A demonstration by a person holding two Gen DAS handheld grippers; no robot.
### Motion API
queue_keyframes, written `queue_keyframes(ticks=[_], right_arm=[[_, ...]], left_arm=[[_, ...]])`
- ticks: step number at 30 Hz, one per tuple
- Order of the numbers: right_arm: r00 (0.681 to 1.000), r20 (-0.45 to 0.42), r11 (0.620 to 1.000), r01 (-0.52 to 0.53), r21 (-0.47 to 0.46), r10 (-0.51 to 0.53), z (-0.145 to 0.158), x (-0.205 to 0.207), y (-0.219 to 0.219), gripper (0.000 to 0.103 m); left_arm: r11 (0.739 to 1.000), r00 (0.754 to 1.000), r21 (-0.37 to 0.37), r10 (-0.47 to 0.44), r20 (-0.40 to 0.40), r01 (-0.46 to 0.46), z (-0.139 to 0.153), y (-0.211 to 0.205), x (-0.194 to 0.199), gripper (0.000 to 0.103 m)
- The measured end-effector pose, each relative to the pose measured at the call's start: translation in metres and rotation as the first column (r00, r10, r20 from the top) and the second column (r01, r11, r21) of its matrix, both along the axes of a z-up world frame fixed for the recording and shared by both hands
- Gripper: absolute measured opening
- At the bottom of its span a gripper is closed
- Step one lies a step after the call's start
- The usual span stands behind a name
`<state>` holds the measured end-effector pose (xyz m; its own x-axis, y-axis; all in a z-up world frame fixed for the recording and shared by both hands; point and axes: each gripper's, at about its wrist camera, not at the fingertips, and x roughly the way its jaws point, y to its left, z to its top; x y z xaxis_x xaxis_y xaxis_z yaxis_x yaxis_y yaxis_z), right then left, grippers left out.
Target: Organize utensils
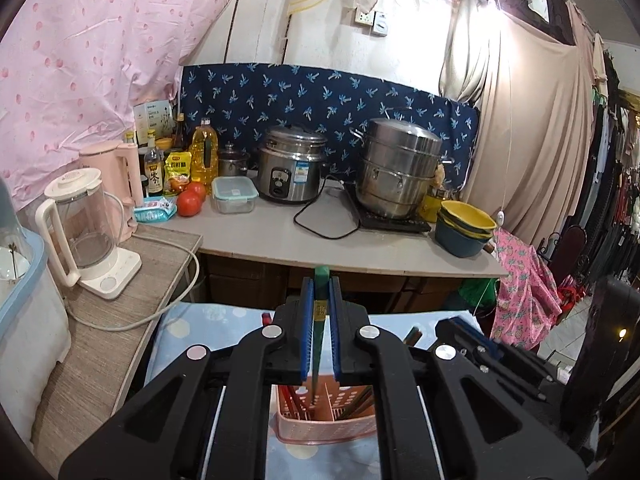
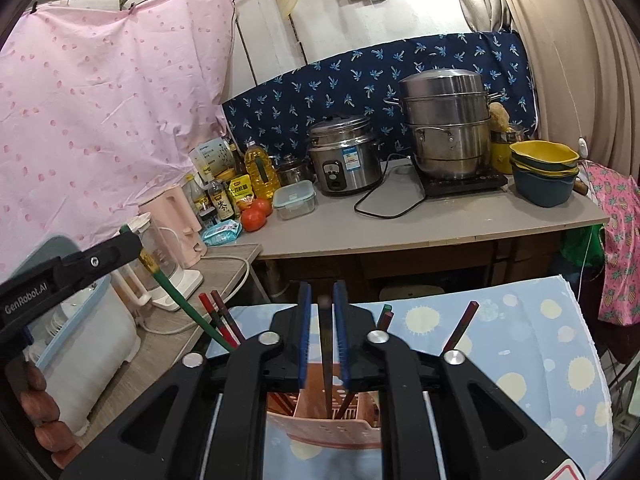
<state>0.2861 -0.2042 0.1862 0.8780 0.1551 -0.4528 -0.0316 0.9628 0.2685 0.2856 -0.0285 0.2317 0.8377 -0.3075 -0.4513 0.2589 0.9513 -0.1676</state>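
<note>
We hold the green chopstick (image 1: 320,322) clamped in our left gripper (image 1: 320,304), its long axis slanting down into the pink holder (image 1: 326,426) directly below, while our right gripper (image 2: 322,308) stands parted around a dark chopstick (image 2: 326,356).

rice cooker (image 1: 291,172), steamer pot (image 1: 400,168), tomatoes (image 1: 191,199)
</note>
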Motion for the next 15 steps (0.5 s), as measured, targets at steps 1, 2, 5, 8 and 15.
queue_keyframes(ticks=[1,2,5,8,15], right_arm=[[1.000,0.001,1.000,0.001,0.001,-0.001,-0.001,-0.002,0.000,0.037],[1.000,0.004,1.000,0.004,0.002,-0.004,-0.001,-0.005,0.000,0.039],[1.000,-0.004,1.000,-0.001,0.003,0.001,-0.004,-0.015,0.001,0.039],[1.000,-0.021,1.000,-0.009,0.005,0.009,-0.011,-0.032,0.004,0.040],[0.997,-0.075,0.999,0.001,-0.039,-0.004,-0.032,-0.076,0.014,0.048]], left_arm=[[1.000,1.000,0.009,0.011,-0.008,-0.011,-0.005,0.000,-0.001,0.008],[1.000,1.000,0.016,0.017,-0.014,-0.017,-0.009,0.000,-0.002,0.015],[0.999,0.998,0.030,0.044,-0.043,-0.043,-0.024,0.002,-0.009,0.038],[0.996,0.996,0.064,0.063,-0.063,-0.059,-0.038,0.001,-0.018,0.040],[0.975,0.988,0.204,0.115,-0.099,-0.093,-0.079,-0.013,-0.050,0.054]])
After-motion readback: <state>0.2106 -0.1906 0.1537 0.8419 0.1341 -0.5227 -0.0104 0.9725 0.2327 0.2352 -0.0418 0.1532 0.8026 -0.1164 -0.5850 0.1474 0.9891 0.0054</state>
